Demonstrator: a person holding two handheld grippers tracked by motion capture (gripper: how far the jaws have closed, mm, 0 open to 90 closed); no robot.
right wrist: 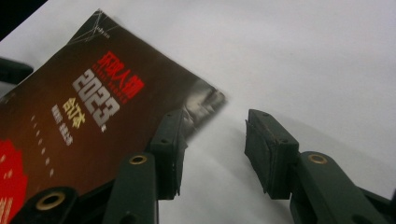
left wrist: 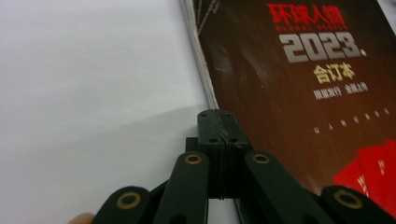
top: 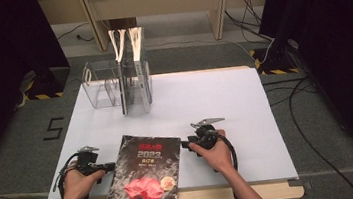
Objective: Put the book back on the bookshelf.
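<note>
A dark book (top: 145, 176) with red and white lettering lies flat at the table's front middle, its near end over the front edge. My left gripper (top: 112, 164) is at the book's left edge. In the left gripper view its jaws (left wrist: 218, 122) are shut with nothing between them, tips by the book's (left wrist: 303, 93) spine. My right gripper (top: 187, 144) is beside the book's far right corner. In the right gripper view it (right wrist: 215, 128) stands open above the white surface, its left jaw beside the corner of the book (right wrist: 84, 116).
A clear plastic organizer (top: 100, 85) stands at the table's (top: 225, 99) back left, with two upright books (top: 134, 79) against its right side. Cables (top: 309, 129) run on the floor to the right. Dark curtains flank both sides.
</note>
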